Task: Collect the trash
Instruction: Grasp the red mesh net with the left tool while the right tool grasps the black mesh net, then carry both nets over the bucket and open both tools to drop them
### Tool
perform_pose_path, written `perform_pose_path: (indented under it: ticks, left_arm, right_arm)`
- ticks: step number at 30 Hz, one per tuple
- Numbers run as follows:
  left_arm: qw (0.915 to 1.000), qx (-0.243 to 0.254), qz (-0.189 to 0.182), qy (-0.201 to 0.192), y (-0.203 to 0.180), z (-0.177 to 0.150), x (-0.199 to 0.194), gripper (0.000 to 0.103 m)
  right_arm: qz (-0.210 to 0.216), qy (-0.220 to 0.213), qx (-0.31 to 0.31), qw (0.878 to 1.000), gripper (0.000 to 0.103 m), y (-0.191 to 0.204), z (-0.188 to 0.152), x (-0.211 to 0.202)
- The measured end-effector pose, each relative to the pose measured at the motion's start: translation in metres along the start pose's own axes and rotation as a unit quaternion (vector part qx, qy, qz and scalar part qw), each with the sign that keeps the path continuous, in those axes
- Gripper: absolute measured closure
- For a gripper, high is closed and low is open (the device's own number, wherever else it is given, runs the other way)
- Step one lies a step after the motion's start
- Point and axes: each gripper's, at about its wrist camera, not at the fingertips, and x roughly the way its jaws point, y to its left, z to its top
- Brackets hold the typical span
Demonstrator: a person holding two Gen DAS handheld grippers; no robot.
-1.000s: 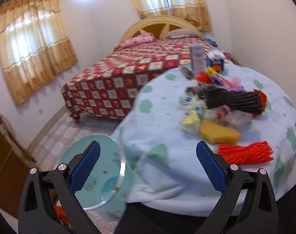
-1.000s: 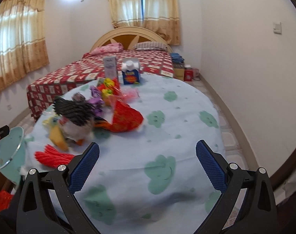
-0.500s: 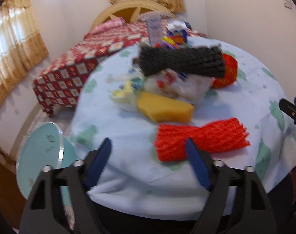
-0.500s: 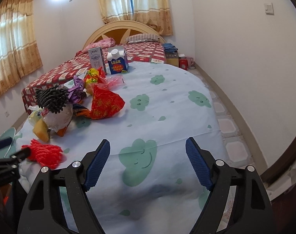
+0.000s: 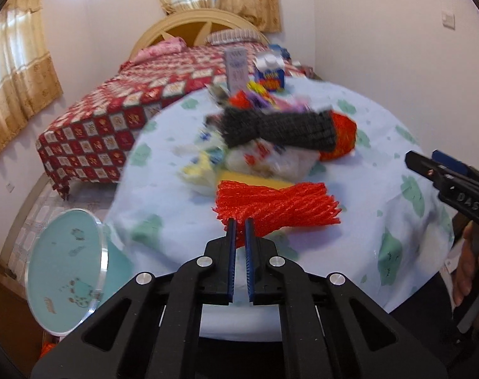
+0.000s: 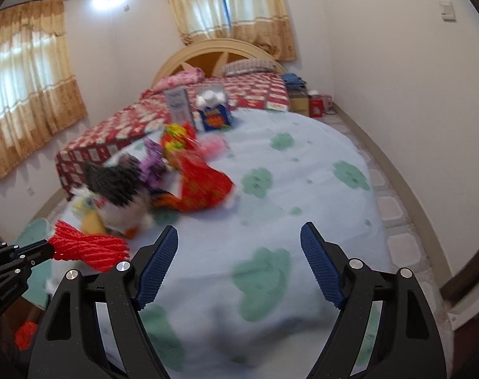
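My left gripper (image 5: 240, 221) is shut on the near end of a red foam net (image 5: 277, 205) at the table's front edge; the net also shows in the right wrist view (image 6: 91, 248). Behind it lies a heap of trash: a yellow sponge (image 5: 252, 178), a clear plastic bag (image 5: 271, 158), a black foam net (image 5: 280, 128), a red wrapper (image 6: 201, 186). My right gripper (image 6: 239, 246) is open and empty above the tablecloth (image 6: 302, 173); it also shows in the left wrist view (image 5: 435, 164).
A teal bin with its round lid (image 5: 65, 271) swung up stands left of the table. Two cartons (image 5: 269, 74) stand at the table's far side. A bed (image 5: 128, 110) lies beyond. A wall runs along the right.
My left gripper moved in to the red net and shut on its near end. My right gripper stayed open and shifted a little over the table.
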Motion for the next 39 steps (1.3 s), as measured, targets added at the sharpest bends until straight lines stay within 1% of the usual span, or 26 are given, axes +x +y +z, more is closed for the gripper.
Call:
perform_pose_path:
  ticks: [3, 5, 7, 9, 13, 14, 15, 16, 17, 18, 20, 24, 25, 29, 33, 35, 39]
  left_arm:
    - [0.9993, -0.002, 0.025, -0.028, 0.015, 0.005, -0.02, 0.098]
    - [0.9974, -0.008, 0.053, -0.047, 0.029, 0.007, -0.032, 0.098]
    - [0.9955, -0.013, 0.075, -0.056, 0.042, 0.008, -0.039, 0.098]
    - [0.9937, -0.016, 0.095, -0.058, 0.054, 0.007, -0.04, 0.097]
    - [0.99, -0.039, 0.129, -0.042, 0.085, 0.004, -0.031, 0.097]
    - [0.9893, -0.044, 0.134, -0.037, 0.091, 0.003, -0.027, 0.097]
    - [0.9886, -0.049, 0.139, -0.032, 0.096, 0.003, -0.025, 0.097]
    - [0.9874, -0.053, 0.146, -0.029, 0.102, 0.001, -0.022, 0.097]
    - [0.9862, -0.056, 0.153, -0.028, 0.107, 0.002, -0.022, 0.097]
    - [0.9854, -0.059, 0.157, -0.028, 0.111, 0.001, -0.022, 0.097]
    - [0.9835, -0.069, 0.165, -0.03, 0.121, 0.002, -0.024, 0.097]
    - [0.9782, -0.083, 0.187, -0.037, 0.139, 0.002, -0.033, 0.097]
    - [0.9757, -0.088, 0.197, -0.039, 0.145, 0.002, -0.035, 0.097]
    - [0.9697, -0.102, 0.219, -0.037, 0.163, -0.002, -0.039, 0.097]
    - [0.9635, -0.116, 0.239, -0.031, 0.182, -0.006, -0.041, 0.097]
    - [0.9591, -0.119, 0.255, -0.028, 0.19, -0.011, -0.042, 0.097]
    - [0.9537, -0.127, 0.272, -0.016, 0.206, -0.019, -0.041, 0.097]
  right_arm:
    - [0.011, -0.016, -0.016, 1.0, 0.023, 0.022, 0.012, 0.003]
    - [0.016, -0.023, -0.03, 0.999, 0.023, 0.038, 0.018, 0.008]
    - [0.024, -0.023, -0.035, 0.999, 0.023, 0.051, 0.023, 0.015]
    - [0.032, -0.018, -0.043, 0.998, 0.024, 0.064, 0.027, 0.026]
    - [0.049, -0.002, -0.043, 0.998, 0.024, 0.075, 0.03, 0.045]
    - [0.054, 0.0, -0.042, 0.998, 0.027, 0.076, 0.029, 0.048]
    - [0.063, 0.006, -0.043, 0.997, 0.043, 0.077, 0.029, 0.052]
    - [0.077, 0.021, -0.047, 0.996, 0.054, 0.079, 0.028, 0.058]
    - [0.094, 0.037, -0.047, 0.994, 0.074, 0.08, 0.027, 0.064]
    - [0.102, 0.042, -0.046, 0.993, 0.081, 0.081, 0.026, 0.065]
    - [0.111, 0.039, -0.045, 0.992, 0.085, 0.08, 0.026, 0.063]
    - [0.121, 0.017, -0.05, 0.991, 0.087, 0.084, 0.031, 0.05]
    - [0.124, 0.012, -0.052, 0.991, 0.087, 0.086, 0.035, 0.047]
    - [0.138, 0.001, -0.066, 0.988, 0.087, 0.102, 0.049, 0.044]
    - [0.156, 0.0, -0.087, 0.984, 0.087, 0.125, 0.057, 0.047]
    - [0.173, 0.003, -0.098, 0.98, 0.087, 0.14, 0.06, 0.05]
    - [0.195, 0.011, -0.115, 0.974, 0.087, 0.166, 0.062, 0.059]
